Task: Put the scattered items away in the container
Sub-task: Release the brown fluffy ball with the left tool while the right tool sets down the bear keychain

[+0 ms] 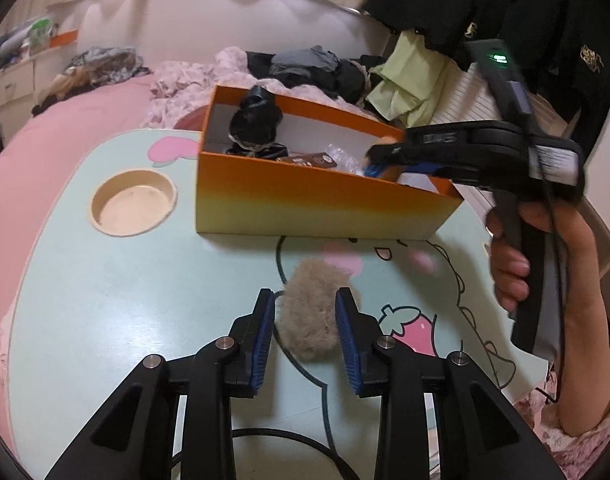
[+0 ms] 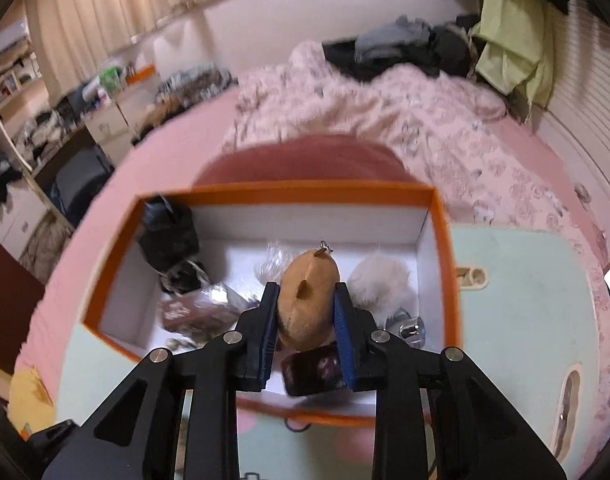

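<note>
On the mint cartoon table (image 1: 105, 300) lies a beige fluffy pom-pom (image 1: 309, 332). My left gripper (image 1: 305, 296) has its blue pads pressed on both sides of it. An orange box (image 1: 305, 204) stands farther back on the table. My right gripper (image 2: 307, 288) hangs over the orange box (image 2: 289, 190), shut on a brown plush keychain (image 2: 307, 300). In the left wrist view the right gripper (image 1: 375, 160) reaches in over the box's right end, held by a hand (image 1: 509, 272). Inside the box lie a black crumpled bag (image 2: 169, 236), a white fluffy ball (image 2: 381, 280) and a dark flat item (image 2: 313, 372).
A round cup recess (image 1: 133, 208) is sunk into the table left of the box. A black cable (image 1: 285, 436) crosses the table's near edge. The table sits on a pink bed with a rumpled blanket (image 2: 385, 120) and a pile of dark clothes (image 1: 317, 68) behind.
</note>
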Demonstrator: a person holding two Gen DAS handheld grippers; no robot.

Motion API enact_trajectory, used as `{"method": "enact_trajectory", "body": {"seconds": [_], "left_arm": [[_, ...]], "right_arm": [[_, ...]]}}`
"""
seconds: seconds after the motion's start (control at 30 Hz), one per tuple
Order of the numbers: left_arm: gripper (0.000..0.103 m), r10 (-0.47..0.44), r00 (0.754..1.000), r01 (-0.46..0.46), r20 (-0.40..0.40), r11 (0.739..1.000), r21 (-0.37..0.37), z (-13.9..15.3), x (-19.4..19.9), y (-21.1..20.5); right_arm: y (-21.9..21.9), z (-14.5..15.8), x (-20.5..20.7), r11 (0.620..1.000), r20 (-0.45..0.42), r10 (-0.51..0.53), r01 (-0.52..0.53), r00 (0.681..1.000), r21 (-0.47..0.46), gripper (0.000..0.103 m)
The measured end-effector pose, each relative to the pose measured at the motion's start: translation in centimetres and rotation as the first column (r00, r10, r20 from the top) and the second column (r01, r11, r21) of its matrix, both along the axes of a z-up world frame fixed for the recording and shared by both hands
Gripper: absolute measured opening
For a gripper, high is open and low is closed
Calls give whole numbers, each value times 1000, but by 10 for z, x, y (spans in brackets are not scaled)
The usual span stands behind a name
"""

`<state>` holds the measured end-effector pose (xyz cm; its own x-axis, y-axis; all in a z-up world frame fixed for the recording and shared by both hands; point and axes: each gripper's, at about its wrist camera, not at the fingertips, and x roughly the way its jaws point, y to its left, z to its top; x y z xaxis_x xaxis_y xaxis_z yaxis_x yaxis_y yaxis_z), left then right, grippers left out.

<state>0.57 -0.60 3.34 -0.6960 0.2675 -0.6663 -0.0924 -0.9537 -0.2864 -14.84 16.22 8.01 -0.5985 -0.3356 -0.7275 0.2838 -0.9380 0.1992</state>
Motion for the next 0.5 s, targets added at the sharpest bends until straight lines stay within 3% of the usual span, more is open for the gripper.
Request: {"method": "enact_trajectory", "body": {"seconds": [0.13, 0.23, 0.33, 0.5], "left_arm": [[30, 12, 1000, -12, -13, 1000, 11, 5, 1, -6], [30, 22, 1000, -22, -18, 1000, 17, 10, 1, -12], [30, 31, 999, -30, -25, 999, 29, 13, -1, -18], [30, 25, 999, -25, -20, 1000, 10, 16, -5, -18]], "right_arm": [[14, 44, 48, 992, -143, 55, -70, 988, -103, 27], [20, 57, 83, 979, -165, 131, -153, 978, -134, 28], [23, 34, 105, 967, -101, 189, -203, 977, -151, 28], [22, -28, 99, 974, 64, 169, -157, 983, -160, 28]]}}
